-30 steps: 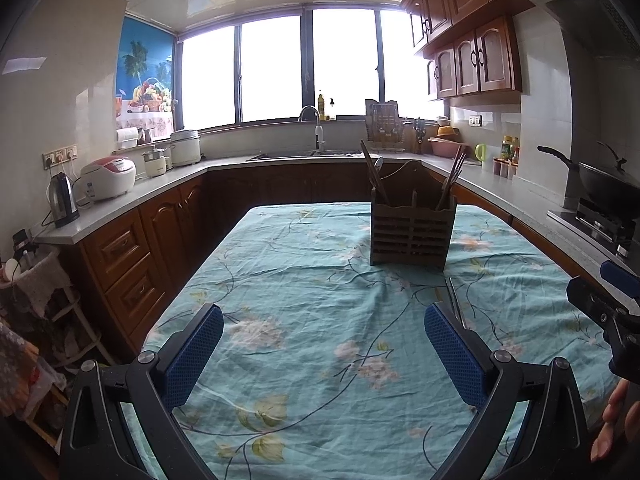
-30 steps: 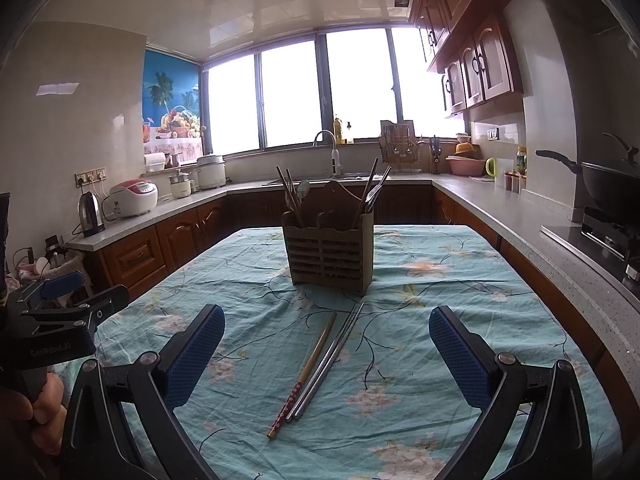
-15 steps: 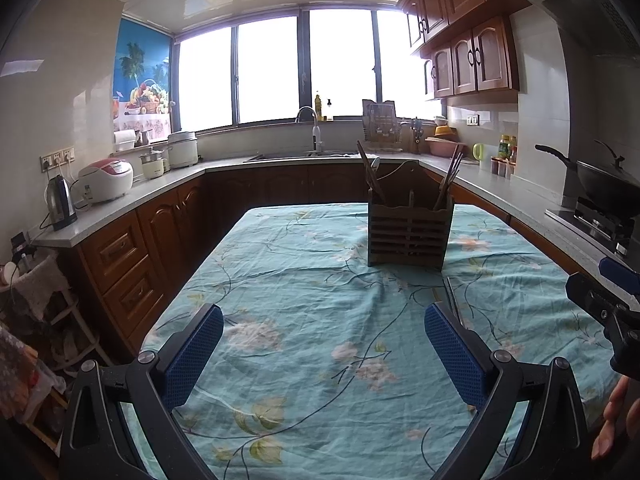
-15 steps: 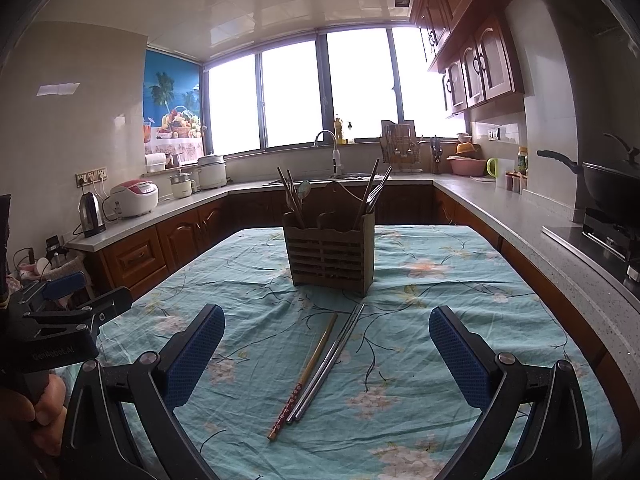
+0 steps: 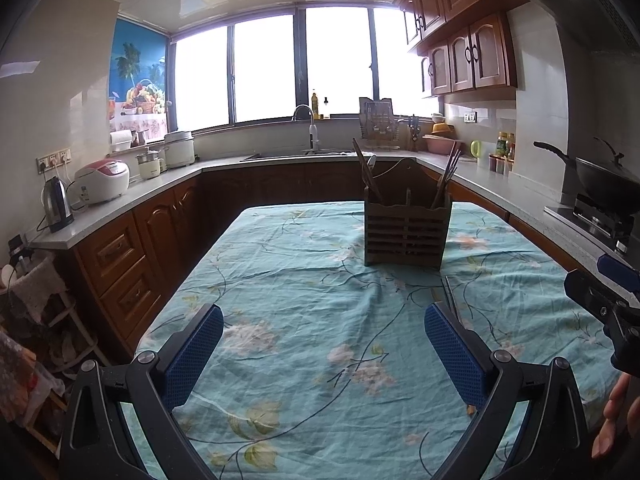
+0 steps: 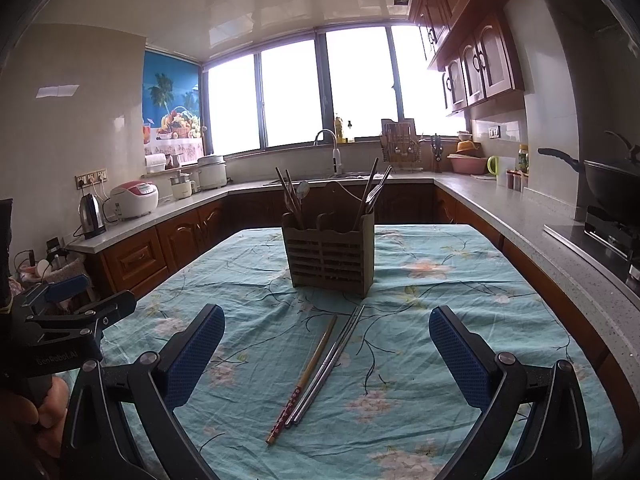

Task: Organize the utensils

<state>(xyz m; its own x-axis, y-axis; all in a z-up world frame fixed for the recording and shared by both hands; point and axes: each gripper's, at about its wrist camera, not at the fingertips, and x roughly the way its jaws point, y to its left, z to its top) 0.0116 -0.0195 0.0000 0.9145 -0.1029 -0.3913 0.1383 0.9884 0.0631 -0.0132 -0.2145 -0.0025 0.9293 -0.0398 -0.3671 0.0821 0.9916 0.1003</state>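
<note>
1. Our right tongs [image 6: 326,350] hang wide open over the table with nothing in them. Our left tongs [image 5: 324,348] are wide open and hold nothing too.
2. Since a second ago almost nothing has changed. The left tongs have drifted only a tiny bit, and the right ones look the same. No stick on the cloth has moved.
3. Right in front of the right tongs lie loose chopsticks: one wooden chopstick [image 6: 303,380] with a red patterned end, and the metal chopsticks [image 6: 330,364] just beside it, touching or nearly so. We think there are two metal ones, but they lie so close that it is hard to count.
4. Farther back stands the slatted holder [image 6: 329,258], upright on the flowered cloth [image 6: 420,320]. More chopsticks and a spoon already stick up out of it.
5. So some utensils are in the holder and some lie on the cloth. The loose ones need to go into the holder, and the right tongs are nearest to them.
</note>
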